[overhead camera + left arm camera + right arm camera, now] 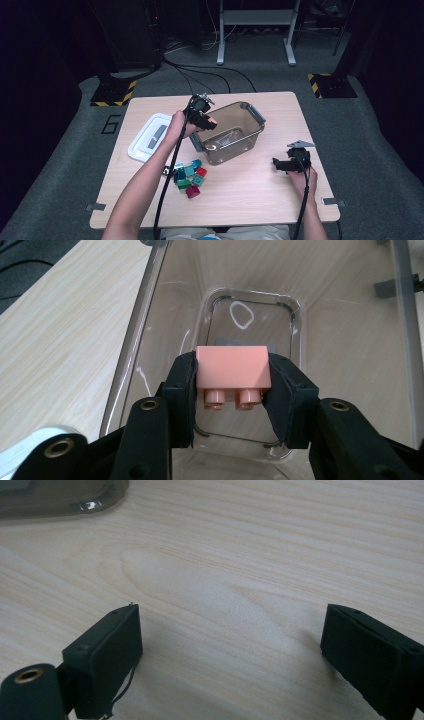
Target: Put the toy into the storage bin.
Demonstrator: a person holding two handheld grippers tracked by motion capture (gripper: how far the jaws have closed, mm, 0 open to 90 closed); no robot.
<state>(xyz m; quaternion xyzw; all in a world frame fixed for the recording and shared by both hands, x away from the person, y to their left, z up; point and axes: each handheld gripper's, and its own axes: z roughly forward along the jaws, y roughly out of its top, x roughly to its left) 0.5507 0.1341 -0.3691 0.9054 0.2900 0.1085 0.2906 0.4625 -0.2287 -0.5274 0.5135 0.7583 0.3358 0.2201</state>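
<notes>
My left gripper [233, 385] is shut on a pink two-stud brick [233, 371], studs turned toward the camera. It hangs over the open top of a clear plastic bin [150, 330]. From the high view the left gripper [209, 121] and pink brick [212, 120] sit above the near left rim of the bin [252, 131]. A pile of several coloured bricks [190, 176] lies on the table in front of the bin. My right gripper [275, 164] rests low at the table's right side, jaws open and empty, seen close over bare wood [230, 645].
A white lid [149, 136] lies flat on the wooden table [250, 195] to the left of the bin. A corner of the bin [65, 497] shows at the top left of the right gripper view. Dark floor and cables lie beyond the table's far edge.
</notes>
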